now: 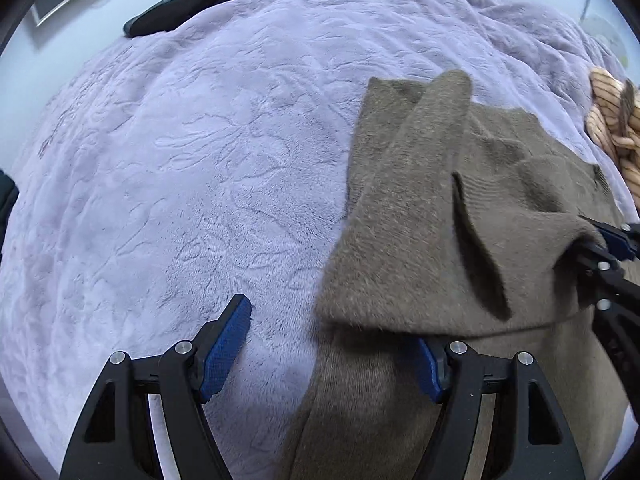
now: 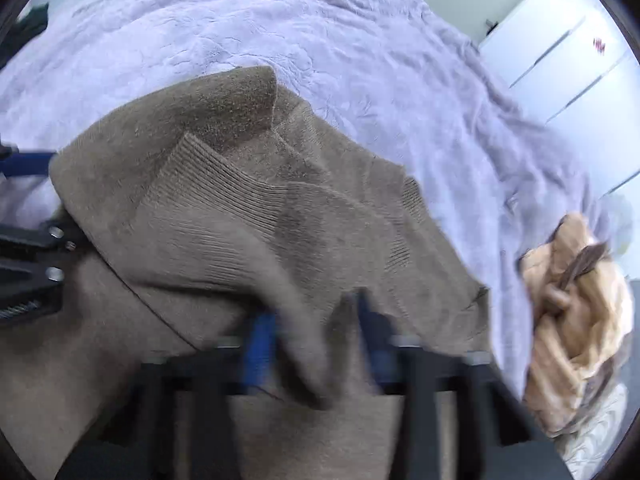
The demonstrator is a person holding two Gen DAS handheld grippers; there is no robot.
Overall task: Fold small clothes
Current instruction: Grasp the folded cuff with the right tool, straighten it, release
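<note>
Right, left wrist view first: my left gripper is released, jaws spread, nothing pinched. One blue pad sits over bare blanket, the other is tucked under the near folded edge of the brown sweater. The sweater lies on the lavender blanket, mostly off to the right of this tool, with a sleeve running away from me toward the far edge of the bed. My right gripper shows at the right edge of this view, clamped on the sweater's right-hand fold. Striped garment waits further right. Right wrist view: blurred, but the right gripper has a ridge of brown knit between its pads, so it's grasping the sweater; ribbed cuff visible on top. Left gripper pokes in from the left, at the sweater's edge. Judgement: right hand holds the cloth, left is nearest the free near edge, so the next fold likely goes across from right to left.
</note>
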